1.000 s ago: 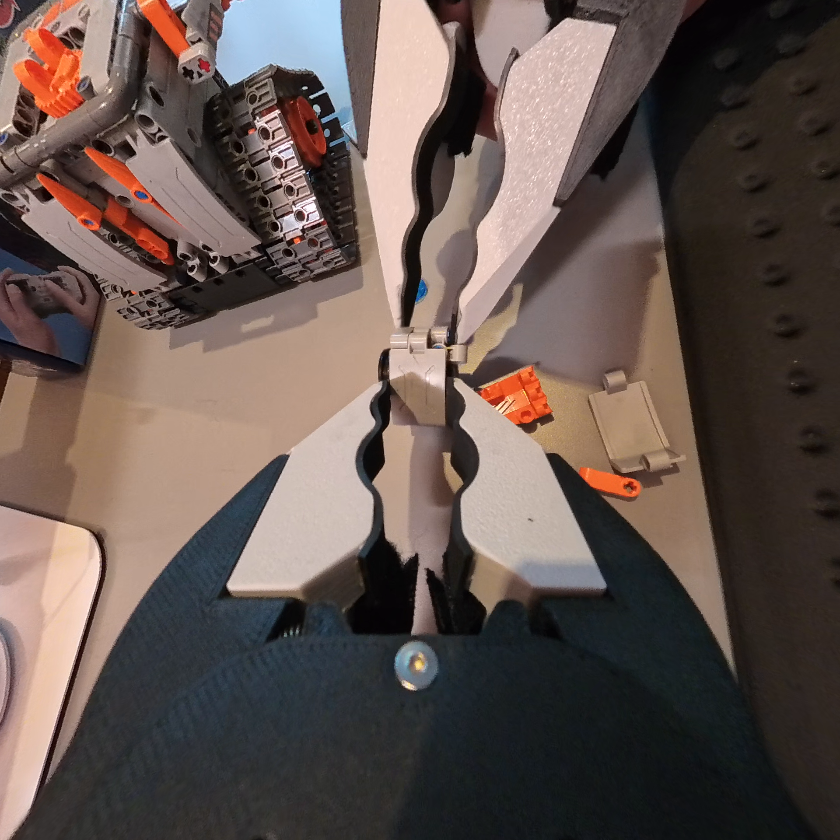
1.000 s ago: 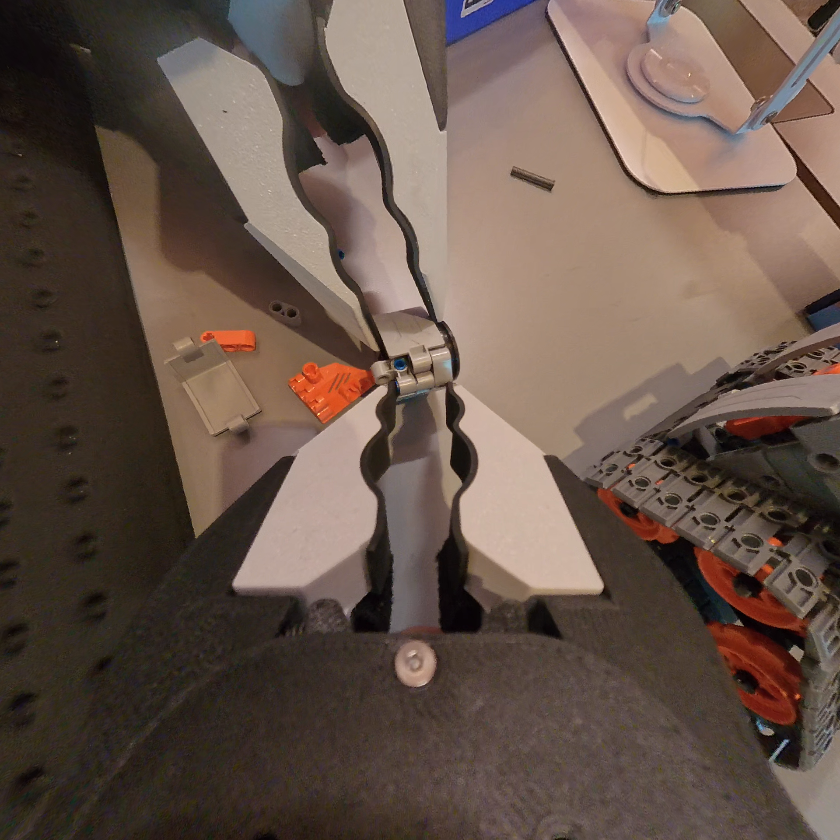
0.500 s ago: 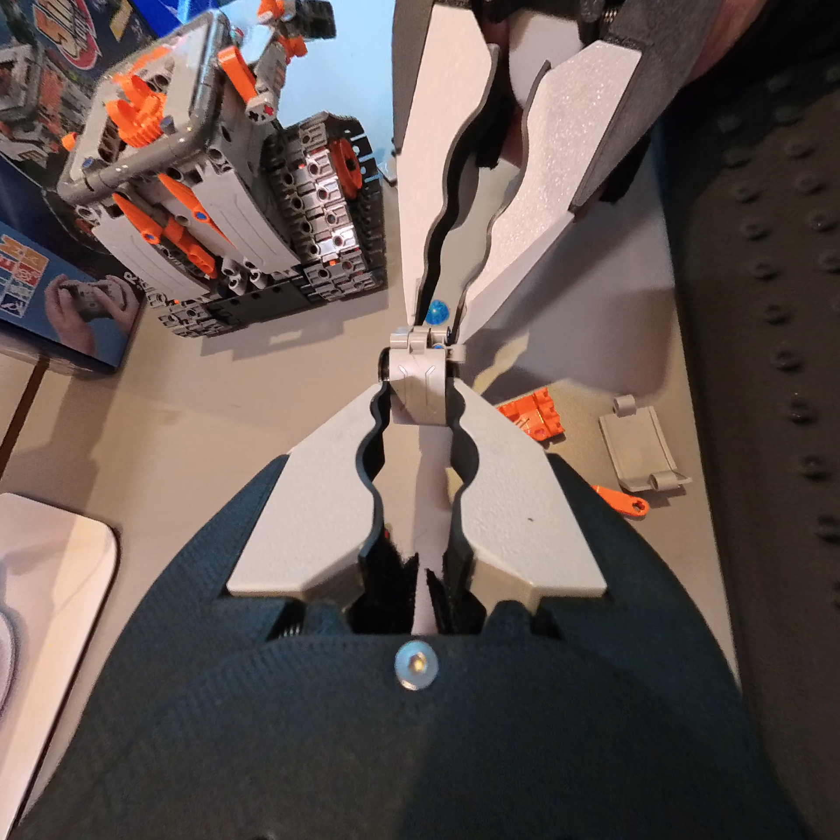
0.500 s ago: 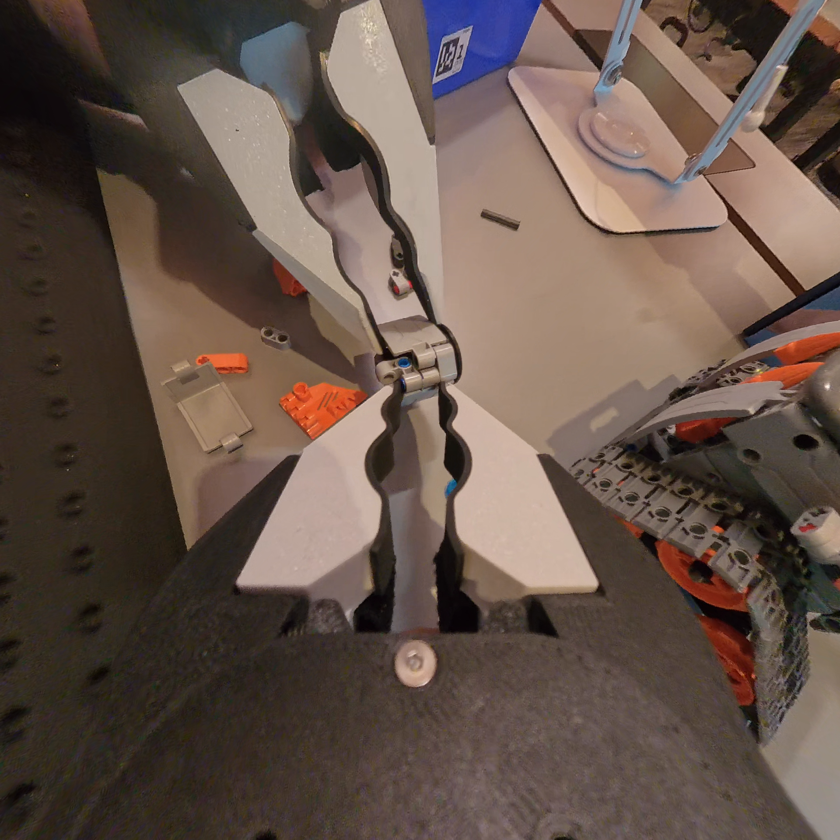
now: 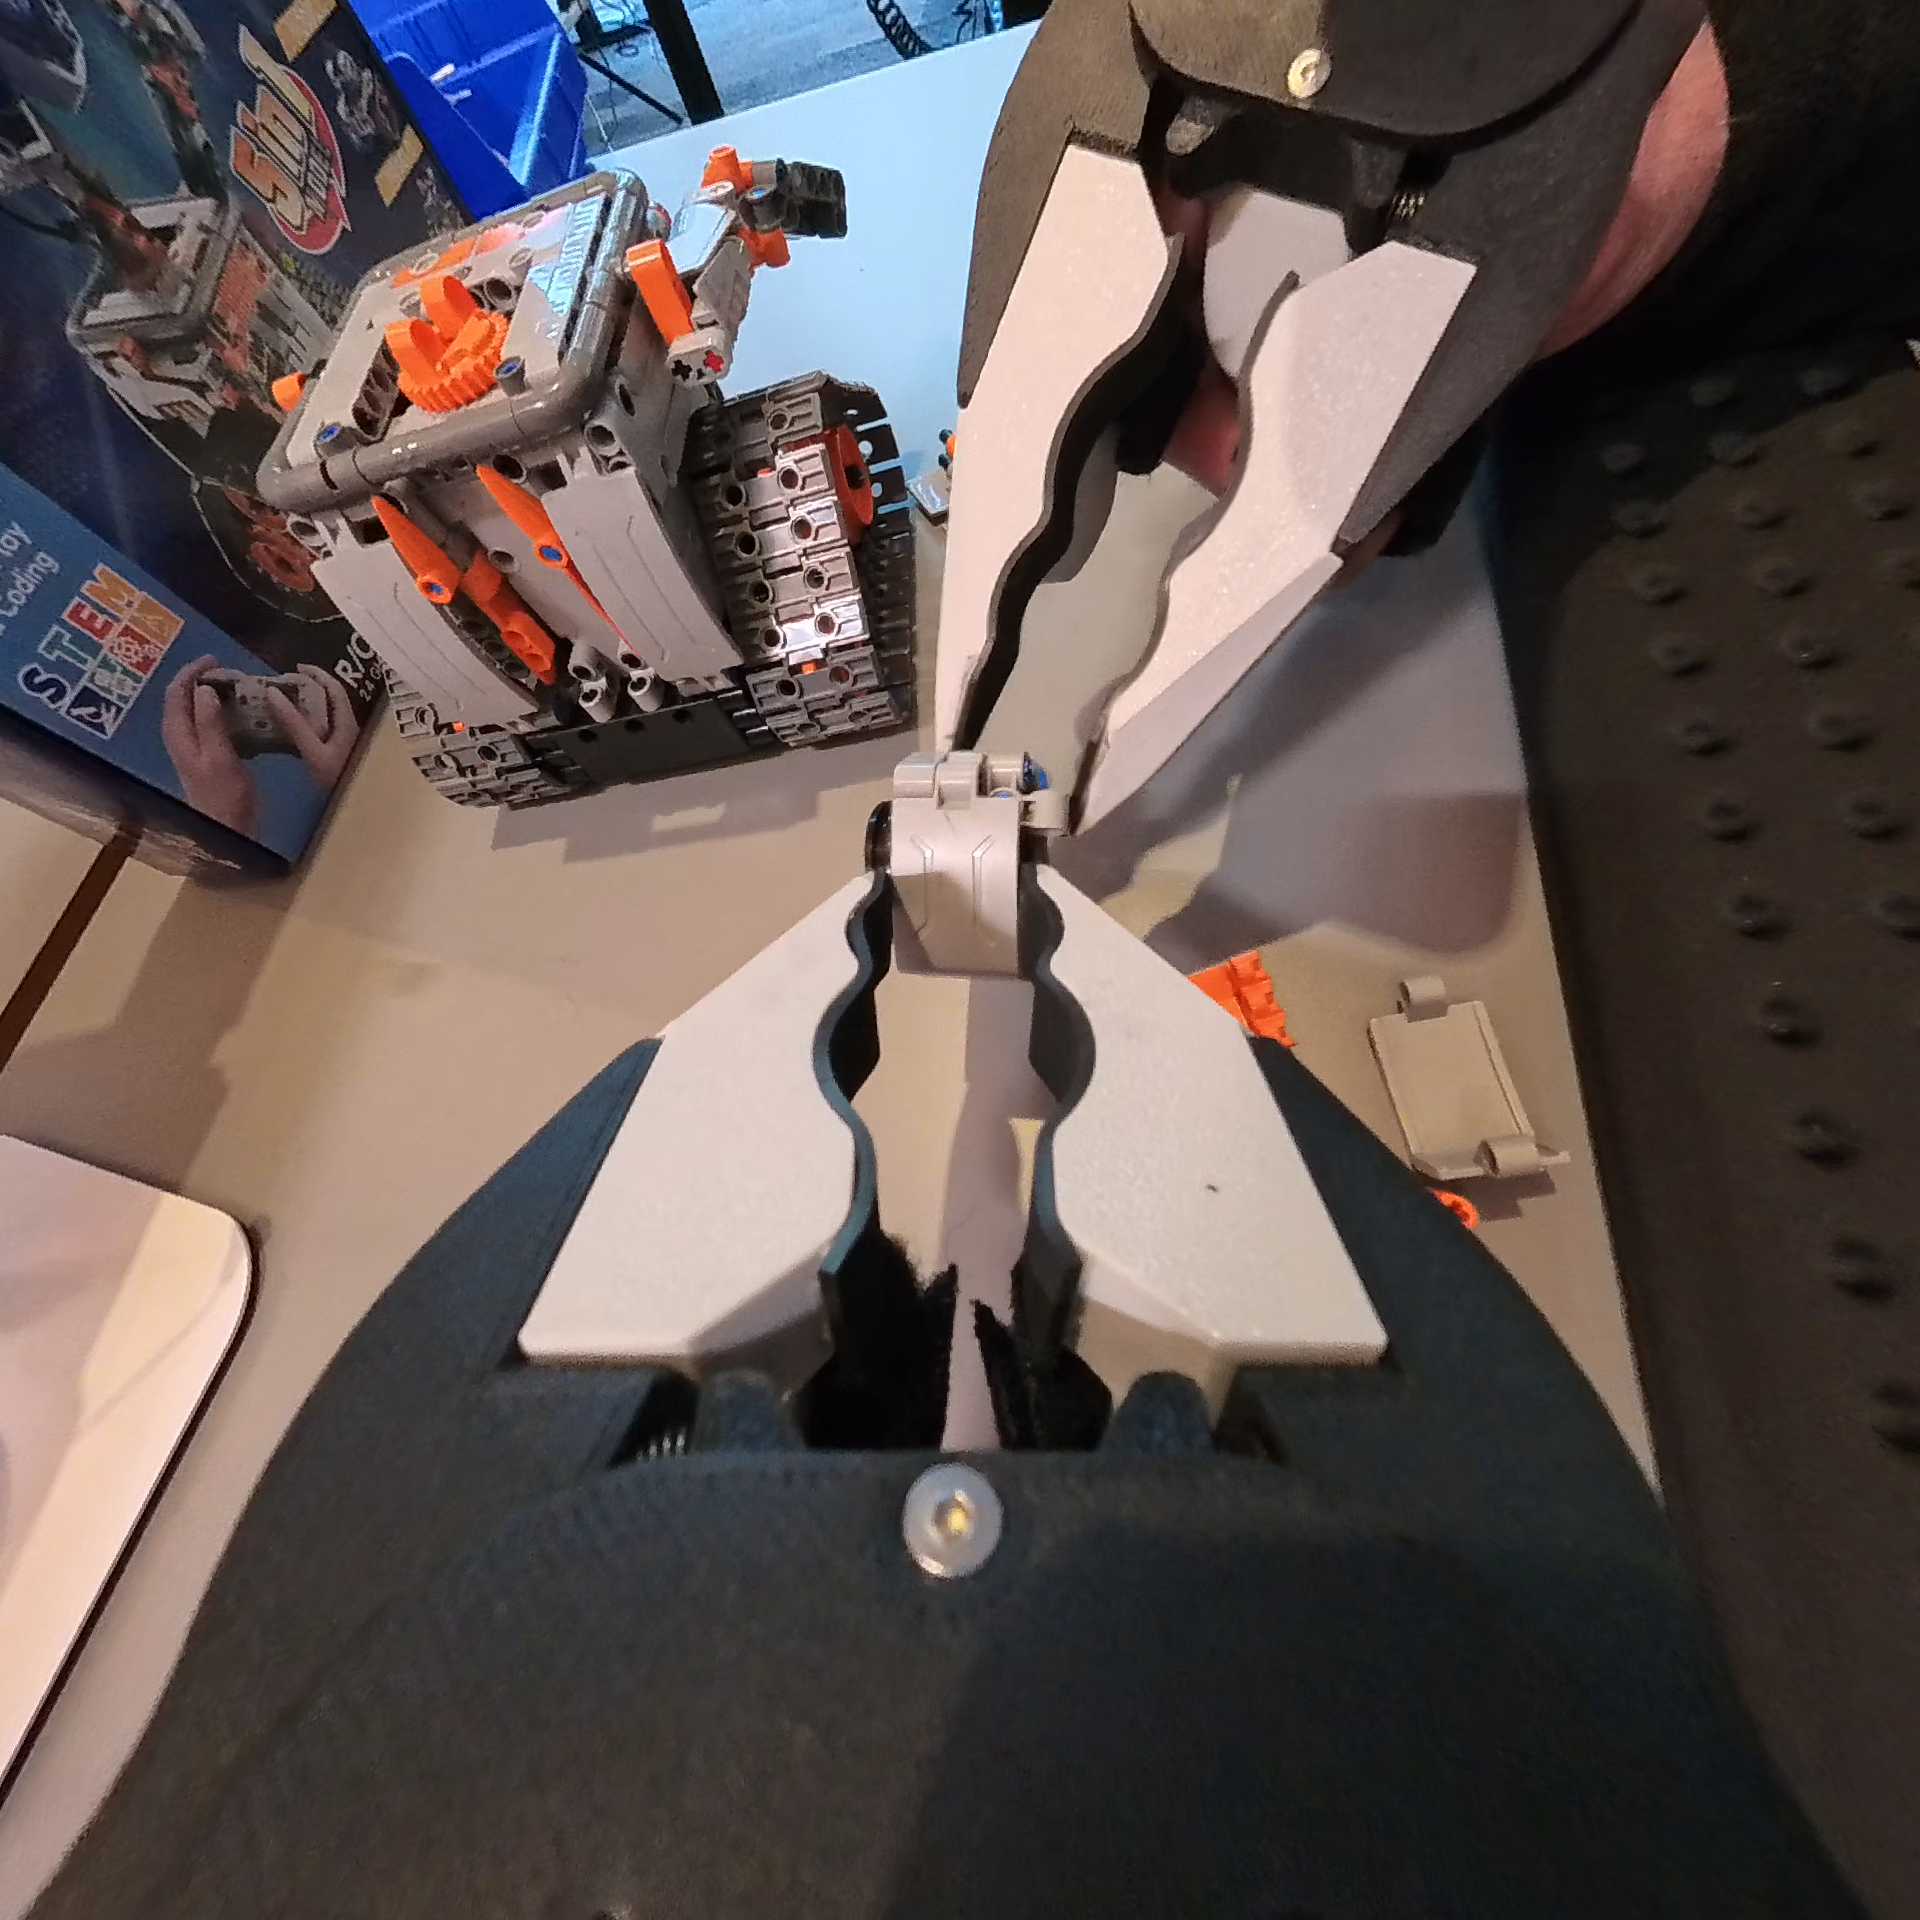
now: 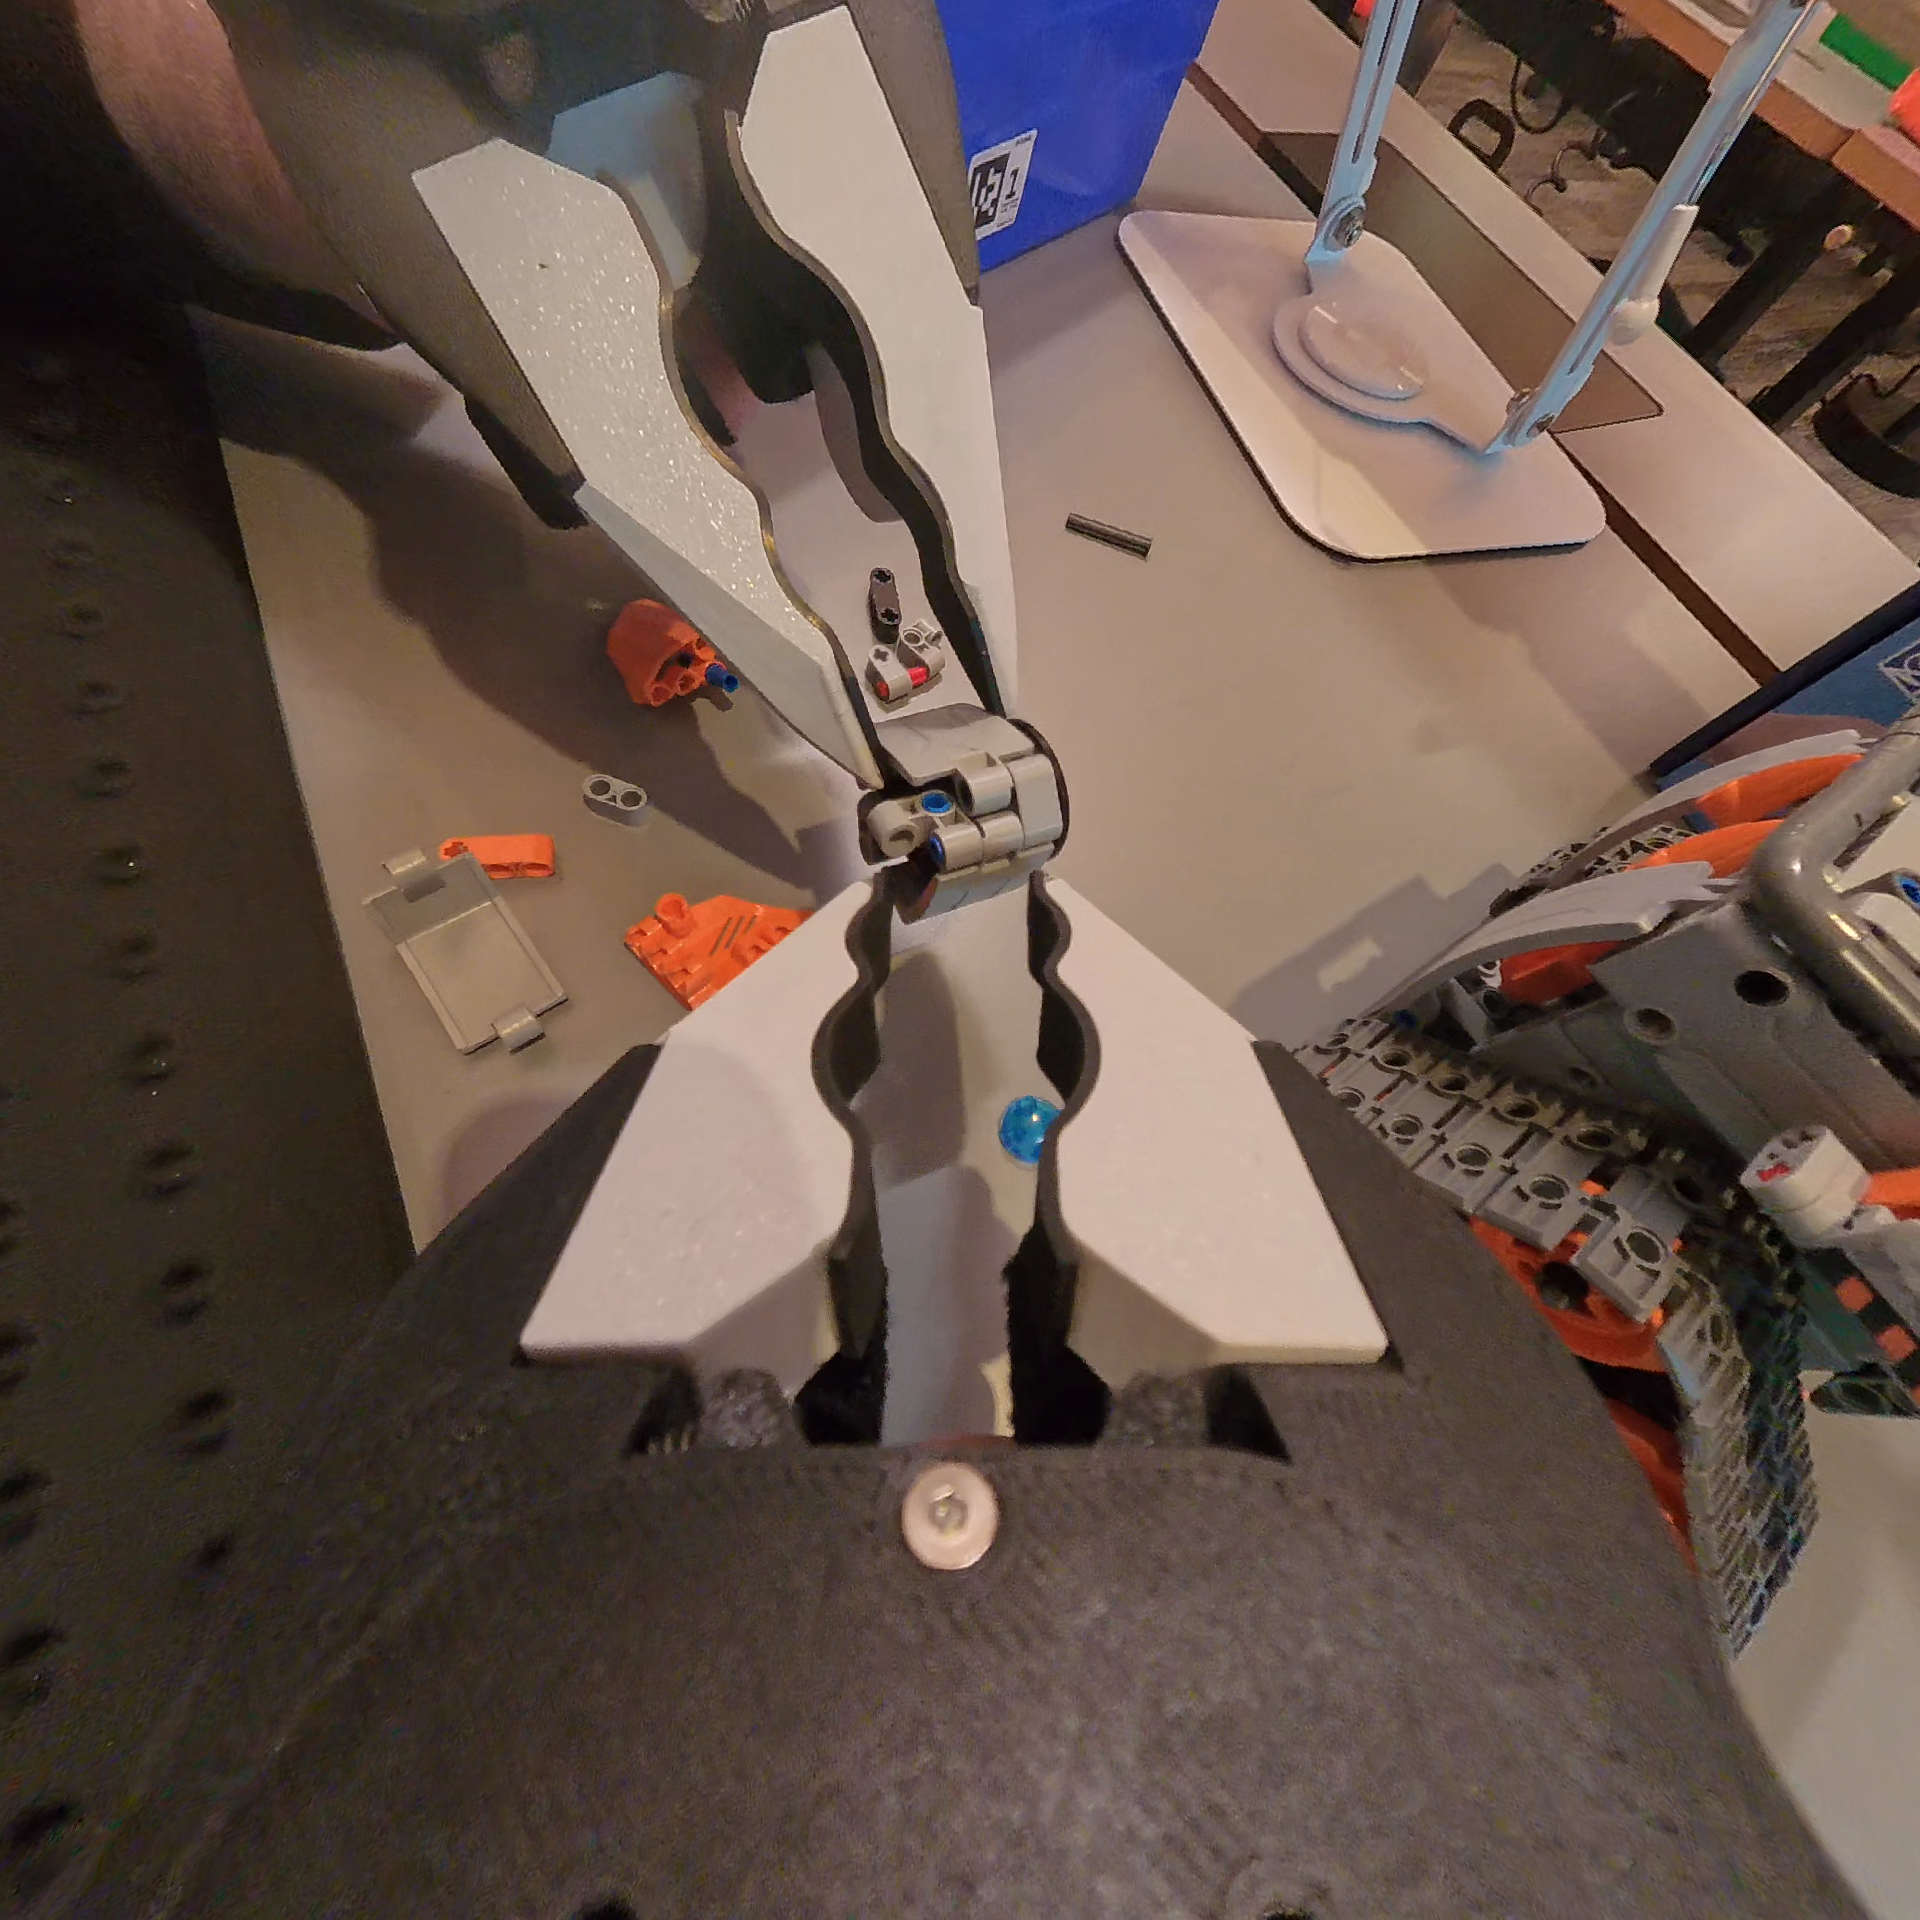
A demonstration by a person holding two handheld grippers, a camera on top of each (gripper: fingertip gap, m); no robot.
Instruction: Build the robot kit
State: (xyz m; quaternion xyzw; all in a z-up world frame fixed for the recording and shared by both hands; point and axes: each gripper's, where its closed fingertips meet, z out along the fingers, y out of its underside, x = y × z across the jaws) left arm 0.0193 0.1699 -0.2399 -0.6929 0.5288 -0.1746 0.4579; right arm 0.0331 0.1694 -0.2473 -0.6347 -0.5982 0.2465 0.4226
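Observation:
A small grey brick assembly [image 5: 958, 842] with blue pins hangs above the table, gripped from both ends. My left gripper [image 5: 956, 883] is shut on its curved grey shell. My right gripper [image 5: 1023, 774] comes in from the far side and is shut on the connector end. In the right wrist view my right gripper [image 6: 956, 883] pinches the assembly [image 6: 966, 800], and my left gripper [image 6: 935, 743] holds it from above. A grey and orange tracked vehicle model [image 5: 582, 520] stands to the left; it also shows in the right wrist view [image 6: 1610, 1091].
Loose on the table: a grey panel [image 6: 468, 951], orange parts [image 6: 707, 940] [image 6: 660, 649], a blue round stud [image 6: 1023, 1127], a black axle [image 6: 1107, 537]. A printed box [image 5: 125, 416] stands far left. A white stand base [image 6: 1351, 447] and a blue bin [image 6: 1049, 114] sit behind. A dark studded mat [image 5: 1766, 935] borders the table. The grippers are tip to tip, or close to it.
Both grippers have risen together with the grey assembly held between them, so the table, the loose parts and the tracked model look farther off. Neither grip has changed.

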